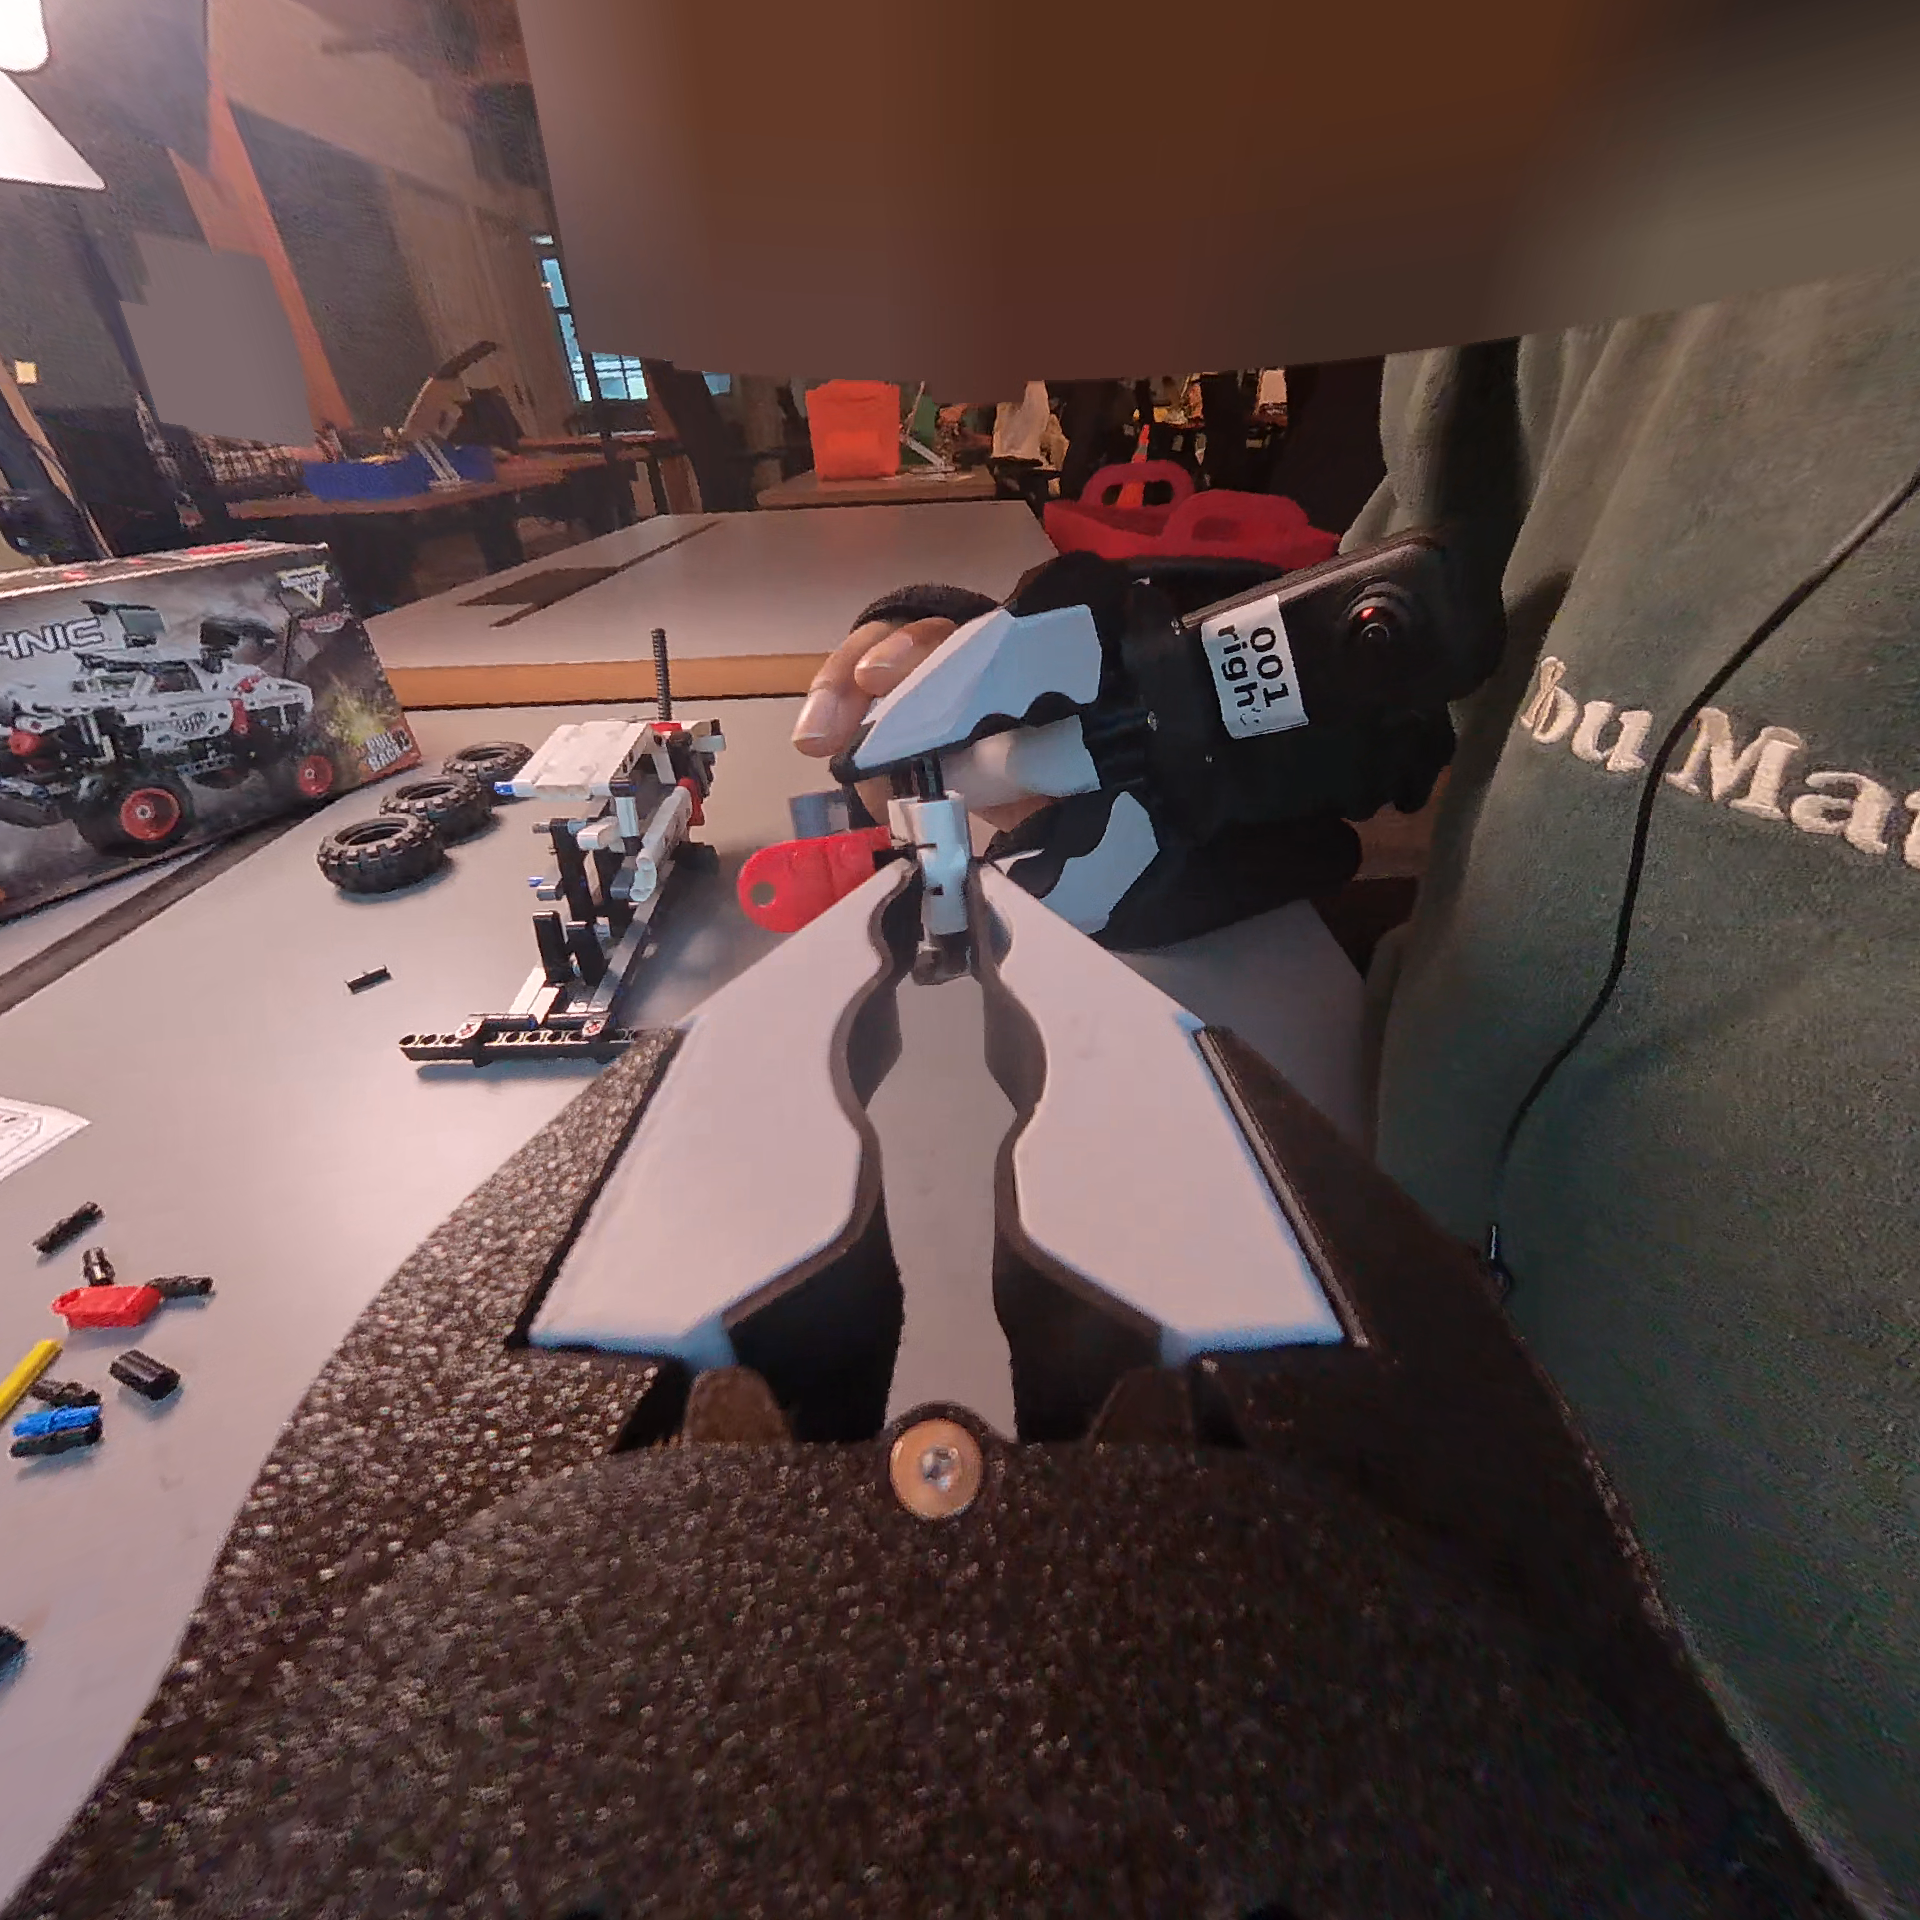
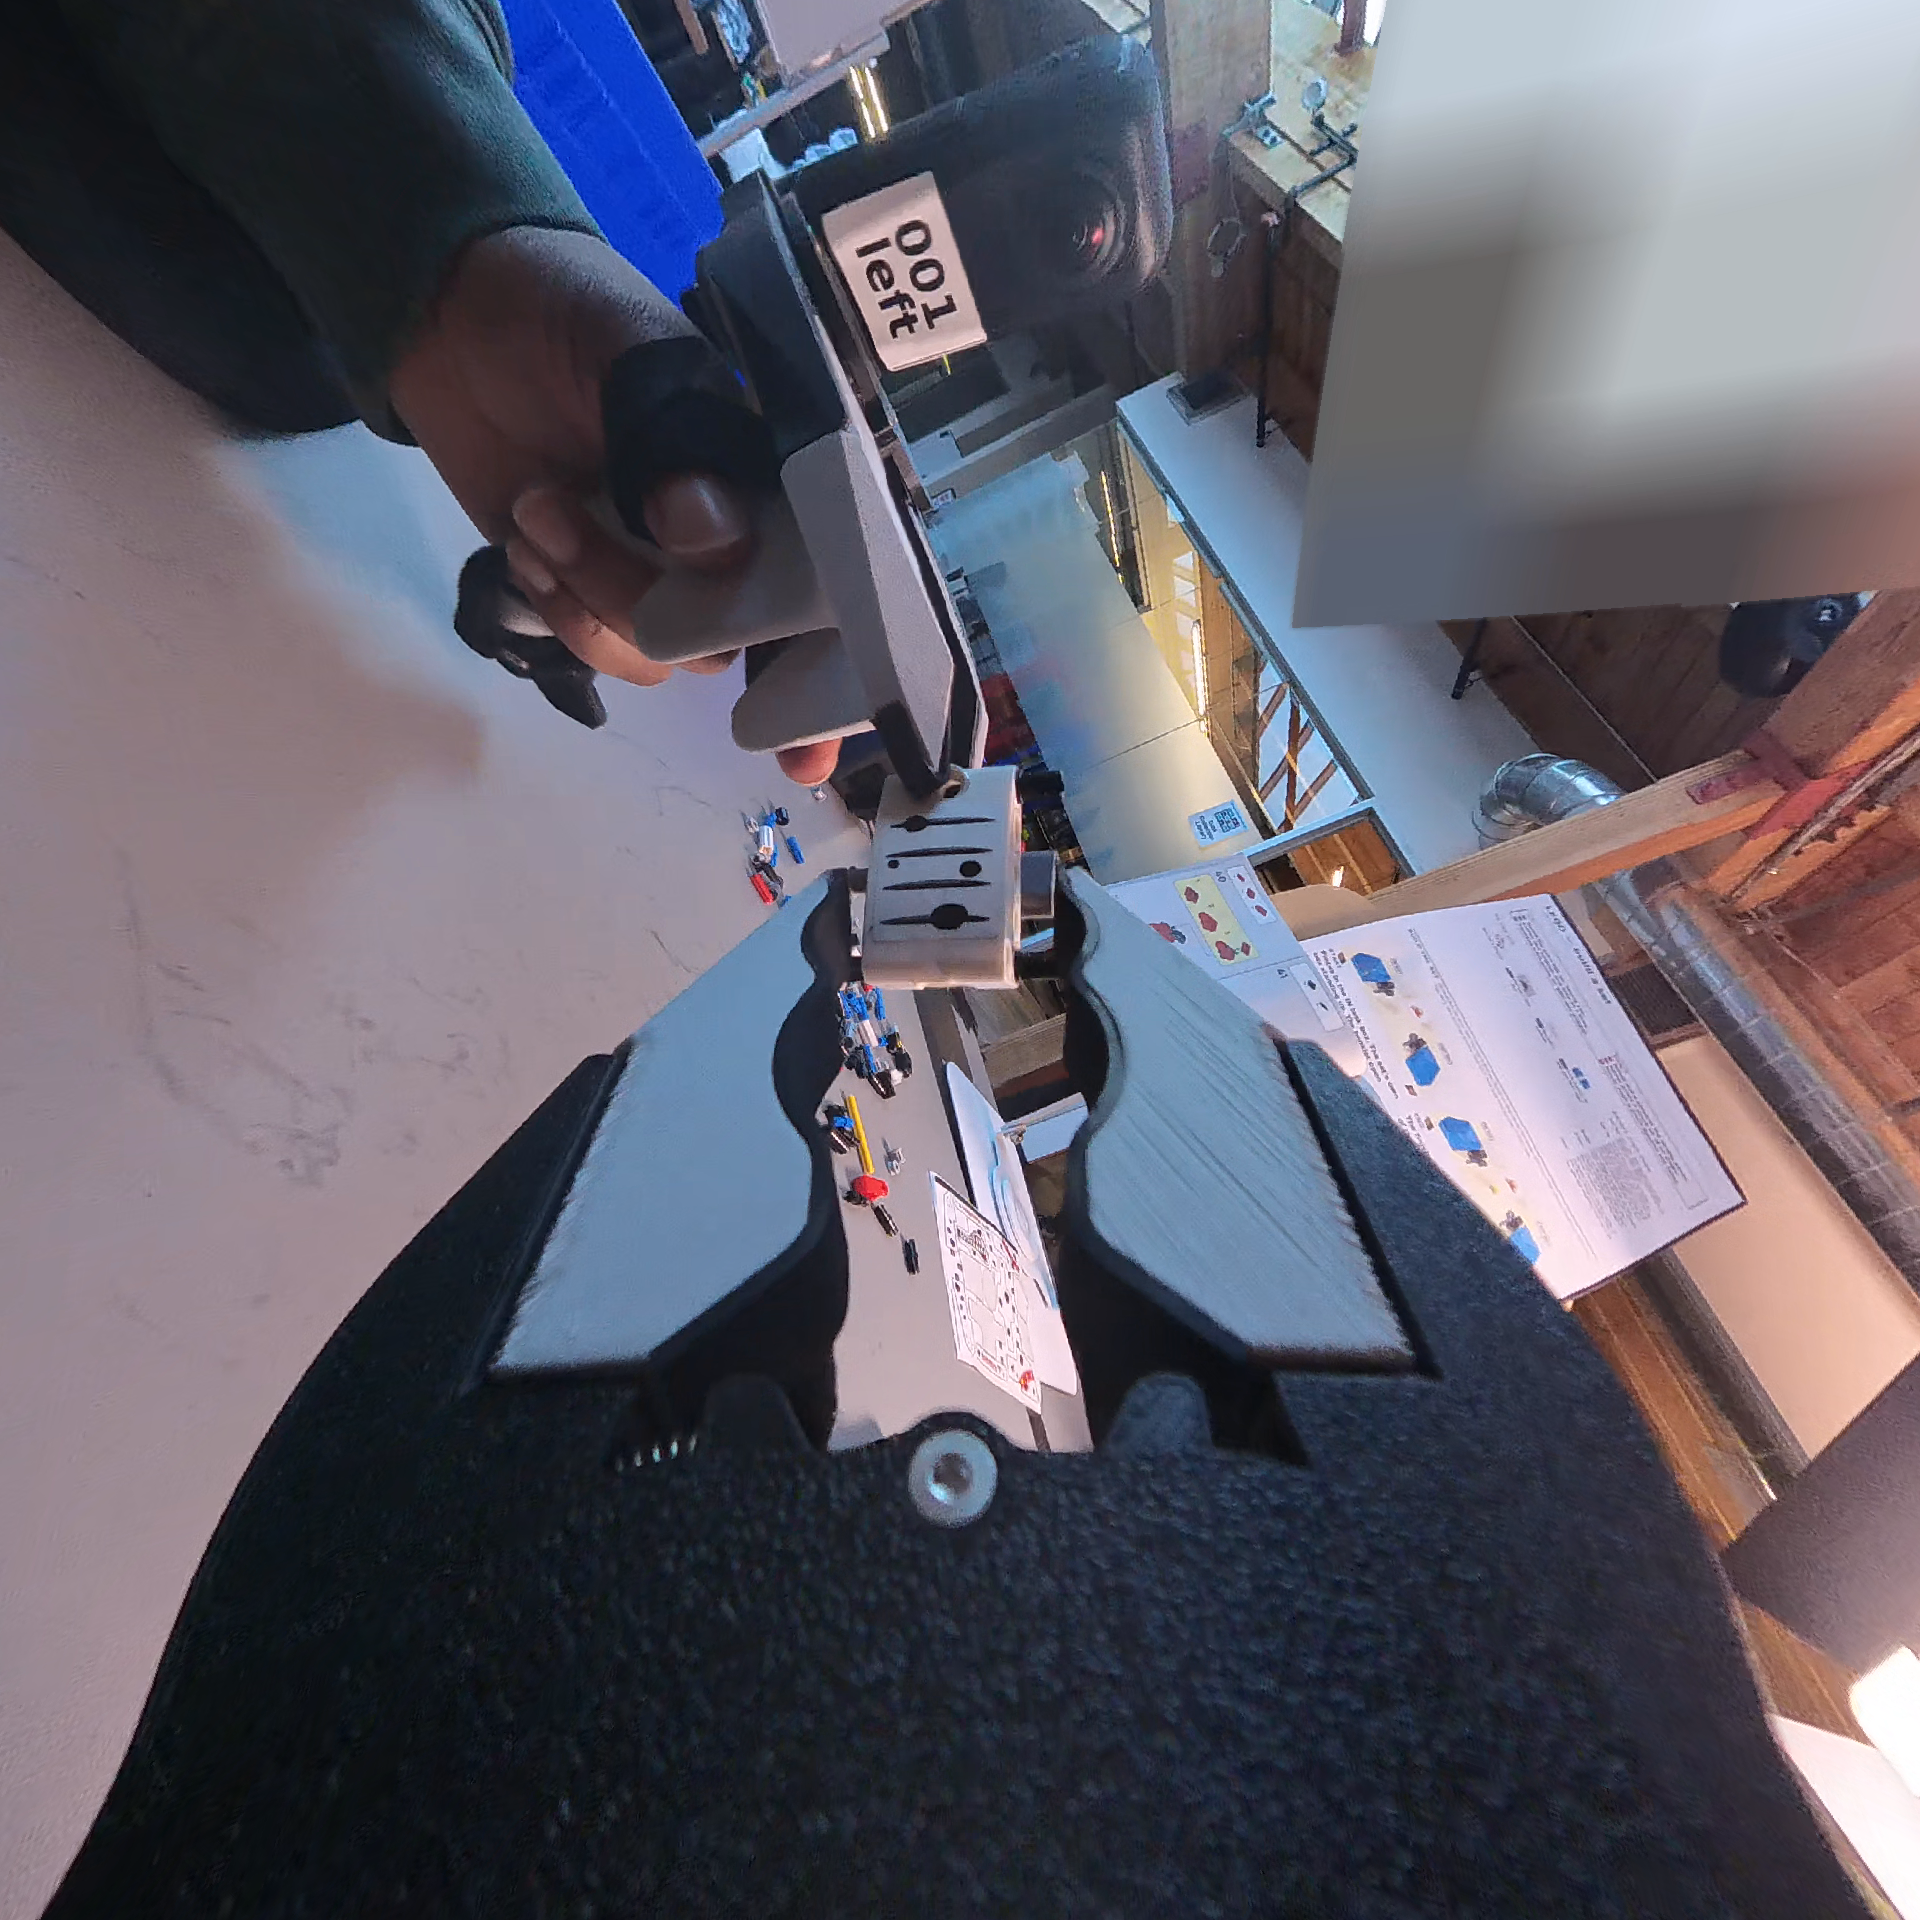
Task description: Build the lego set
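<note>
My left gripper (image 1: pixel 940 902) is shut on a small white-and-black Lego subassembly (image 1: pixel 938 847), held above the grey table (image 1: pixel 312 1143). A red part with a hole (image 1: pixel 805 883) sticks out to its left. My right gripper (image 1: pixel 902 769) comes in from the right and pinches the top of the same subassembly. In the right wrist view the right gripper (image 2: pixel 951 920) is shut on the subassembly's white slotted panel (image 2: pixel 935 894), and the left gripper (image 2: pixel 925 779) grips it from above. The partly built chassis (image 1: pixel 613 873) lies on the table to the left.
Three black tyres (image 1: pixel 416 821) and the set's box (image 1: pixel 156 717) lie at the left. Loose small parts (image 1: pixel 94 1340) and a black pin (image 1: pixel 369 977) lie on the table. An open manual (image 2: pixel 1507 1091) and a sticker sheet (image 2: pixel 997 1288) are nearby. A person's green sweatshirt (image 1: pixel 1662 883) fills the right. The grippers are tip to tip, or close to it.
</note>
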The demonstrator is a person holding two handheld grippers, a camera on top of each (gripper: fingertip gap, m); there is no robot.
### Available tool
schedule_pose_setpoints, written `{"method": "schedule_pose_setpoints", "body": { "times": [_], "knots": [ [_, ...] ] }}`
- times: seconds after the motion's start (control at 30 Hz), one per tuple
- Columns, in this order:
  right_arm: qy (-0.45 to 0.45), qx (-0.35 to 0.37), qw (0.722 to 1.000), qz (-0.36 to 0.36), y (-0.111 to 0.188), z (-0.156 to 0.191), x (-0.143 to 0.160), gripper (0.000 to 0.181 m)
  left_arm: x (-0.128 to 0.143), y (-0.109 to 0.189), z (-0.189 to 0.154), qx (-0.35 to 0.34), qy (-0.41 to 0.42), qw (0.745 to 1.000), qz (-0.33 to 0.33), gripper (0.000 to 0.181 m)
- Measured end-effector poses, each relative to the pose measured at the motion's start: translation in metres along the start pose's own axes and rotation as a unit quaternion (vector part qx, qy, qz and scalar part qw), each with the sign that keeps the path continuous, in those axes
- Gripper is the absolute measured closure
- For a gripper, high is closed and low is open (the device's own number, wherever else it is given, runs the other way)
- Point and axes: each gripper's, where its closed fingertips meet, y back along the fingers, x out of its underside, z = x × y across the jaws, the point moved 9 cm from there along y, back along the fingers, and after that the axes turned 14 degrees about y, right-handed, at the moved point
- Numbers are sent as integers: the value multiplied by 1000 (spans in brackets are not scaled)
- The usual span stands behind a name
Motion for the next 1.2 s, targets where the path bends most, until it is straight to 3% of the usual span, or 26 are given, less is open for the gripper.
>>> {"method": "schedule_pose_setpoints", "body": {
  "times": [0.37,0.57,0.63,1.2],
  "knots": [
    [-40,10,999,-10,9,-10,0,137,0,4,1,16,-21,999,-27,173],
    [-144,-33,989,-22,8,-7,5,136,-1,5,1,31,-19,998,-47,173],
    [-159,-39,986,-35,9,-8,3,152,0,3,-1,34,-28,998,-44,173],
    [-57,-45,997,-8,8,4,5,153,8,2,4,7,-42,999,13,166]
  ]
}}
